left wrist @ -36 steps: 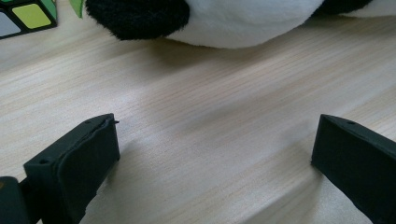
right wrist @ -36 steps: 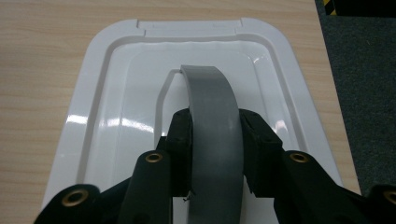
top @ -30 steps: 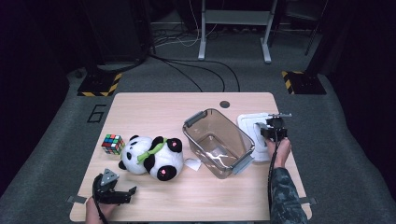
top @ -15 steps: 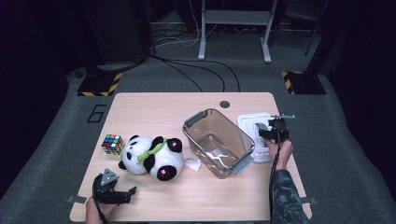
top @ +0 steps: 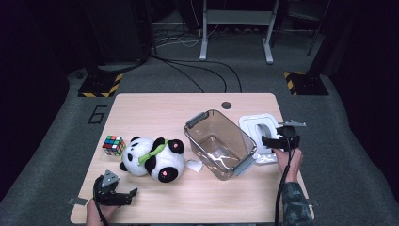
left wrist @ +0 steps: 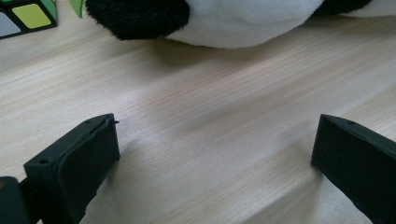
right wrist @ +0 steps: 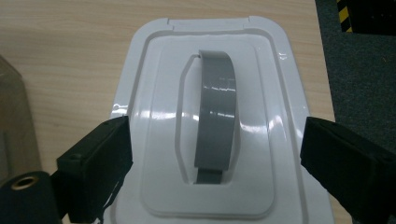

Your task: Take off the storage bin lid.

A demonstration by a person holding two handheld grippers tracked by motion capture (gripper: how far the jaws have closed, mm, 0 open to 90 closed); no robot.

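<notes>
A white lid (top: 256,121) with a grey handle (right wrist: 215,112) lies flat on the table, right of a clear brownish container (top: 219,143). My right gripper (top: 269,141) hovers over the lid's near part. Its jaws have just been opening and now stand wide on either side of the handle (top: 261,129) without touching it, as the right gripper view (right wrist: 217,140) shows. My left gripper (top: 129,197) rests open at the near left of the table. Nothing is between its jaws (left wrist: 215,135), and the panda plush (left wrist: 243,21) lies just beyond them.
The panda plush (top: 153,157) lies on its side left of the container, with a colour cube (top: 114,145) further left. A small white scrap (top: 194,165) sits between panda and container. The table's right edge (top: 288,141) runs close beside the lid. The container's wall (right wrist: 11,121) is left of the lid.
The right gripper's jaws went from shut at the lid's handle to wide open, and the gripper drew back slightly toward the near edge. The lid stayed on the table. The left gripper kept still.
</notes>
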